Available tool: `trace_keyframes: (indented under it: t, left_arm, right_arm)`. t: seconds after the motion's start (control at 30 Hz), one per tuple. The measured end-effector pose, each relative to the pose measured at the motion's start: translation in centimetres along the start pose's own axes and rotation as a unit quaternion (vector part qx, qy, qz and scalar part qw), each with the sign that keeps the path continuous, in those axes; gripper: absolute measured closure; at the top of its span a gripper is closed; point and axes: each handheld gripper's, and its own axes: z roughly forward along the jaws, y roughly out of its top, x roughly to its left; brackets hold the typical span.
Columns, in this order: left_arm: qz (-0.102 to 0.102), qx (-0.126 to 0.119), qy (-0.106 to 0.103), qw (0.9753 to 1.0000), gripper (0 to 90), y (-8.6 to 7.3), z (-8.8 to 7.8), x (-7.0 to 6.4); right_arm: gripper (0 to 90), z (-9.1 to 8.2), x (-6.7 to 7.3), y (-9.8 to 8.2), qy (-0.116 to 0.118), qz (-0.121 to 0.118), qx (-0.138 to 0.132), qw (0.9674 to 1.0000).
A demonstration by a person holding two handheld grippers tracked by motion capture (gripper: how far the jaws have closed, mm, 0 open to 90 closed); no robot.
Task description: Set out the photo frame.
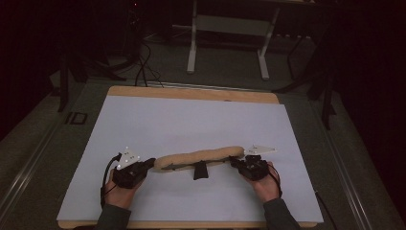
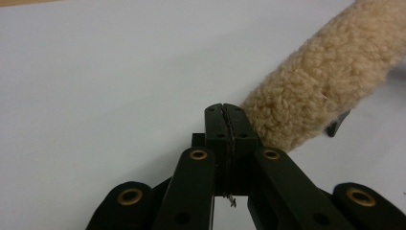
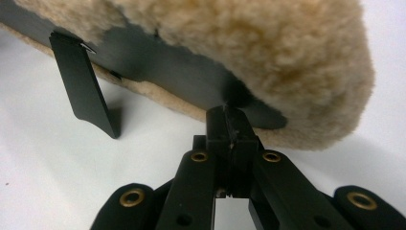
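Observation:
A long tan fleece pad lies across the white sheet, with a black strip along its near side and a short black flap hanging from the middle. My left gripper is at the pad's left end. In the left gripper view its jaws are shut, with the fleece just beside the tips, not between them. My right gripper is at the pad's right end. In the right gripper view its jaws are closed on the lower edge of the black strip, under the fleece, with the flap to the left.
The white sheet covers a wooden table whose far edge shows beyond it. A person's hands hold both grippers near the front edge. Past the table, on a dark floor, stand a white frame and some cables.

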Motion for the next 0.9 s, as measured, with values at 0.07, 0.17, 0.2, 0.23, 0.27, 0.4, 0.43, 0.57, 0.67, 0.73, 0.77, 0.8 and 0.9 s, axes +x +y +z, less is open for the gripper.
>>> trace_keyframes:
  t: [0.07, 0.17, 0.2, 0.23, 0.27, 0.4, 0.43, 0.57, 0.67, 0.73, 0.77, 0.8, 0.9]
  left_arm:
    - [0.002, 0.000, -0.001, 1.0000, 90.0, 0.0, 0.0, -0.1]
    - [0.005, 0.001, -0.002, 1.0000, 90.0, 0.0, 0.0, -0.4]
    - [0.005, -0.001, -0.002, 1.0000, 90.0, 0.0, 0.0, -0.5]
    - [0.006, -0.001, -0.003, 1.0000, 90.0, 0.0, 0.0, -0.5]
    - [0.007, 0.000, -0.004, 1.0000, 90.0, 0.0, 0.0, -0.6]
    - [0.011, -0.001, -0.006, 0.9999, 90.0, 0.0, 0.1, -0.8]
    - [0.013, -0.001, -0.007, 0.9999, 90.0, 0.0, 0.1, -0.9]
    - [0.016, 0.000, -0.009, 0.9998, 90.0, 0.1, 0.1, -1.1]
    - [0.016, 0.000, -0.013, 0.9998, 90.0, 0.1, 0.2, -1.1]
    - [0.018, 0.001, -0.013, 0.9997, 90.0, 0.1, 0.2, -1.2]
    - [0.017, -0.001, -0.014, 0.9998, 90.0, 0.1, 0.2, -1.3]
    - [0.018, -0.001, -0.014, 0.9997, 90.0, 0.1, 0.2, -1.3]
    - [0.021, 0.000, -0.016, 0.9997, 90.0, 0.1, 0.2, -1.5]
  right_arm:
    - [89.9, 0.0, 0.1, 0.0, -0.001, 0.000, -0.001, 1.0000]
    - [89.9, 0.1, 0.2, 0.1, -0.004, 0.002, -0.003, 1.0000]
    - [89.9, 0.1, 0.2, 0.1, -0.005, 0.003, -0.004, 1.0000]
    - [89.9, 0.1, 0.2, 0.1, -0.005, 0.003, -0.005, 1.0000]
    - [90.0, 0.1, 0.2, 0.1, -0.006, 0.004, -0.006, 1.0000]
    - [89.9, 0.2, 0.3, 0.2, -0.008, 0.005, -0.008, 0.9999]
    - [90.0, 0.3, 0.3, 0.2, -0.009, 0.006, -0.009, 0.9999]
    - [90.0, 0.3, 0.3, 0.3, -0.010, 0.010, -0.011, 0.9998]
    - [90.0, 0.4, 0.3, 0.4, -0.011, 0.011, -0.010, 0.9998]
    - [90.0, 0.5, 0.4, 0.4, -0.010, 0.013, -0.010, 0.9998]
    - [89.9, 0.5, 0.4, 0.4, -0.011, 0.012, -0.010, 0.9998]
    - [90.0, 0.6, 0.4, 0.5, -0.011, 0.011, -0.009, 0.9998]
    - [89.9, 0.9, 0.6, 0.6, -0.010, 0.009, -0.004, 0.9999]
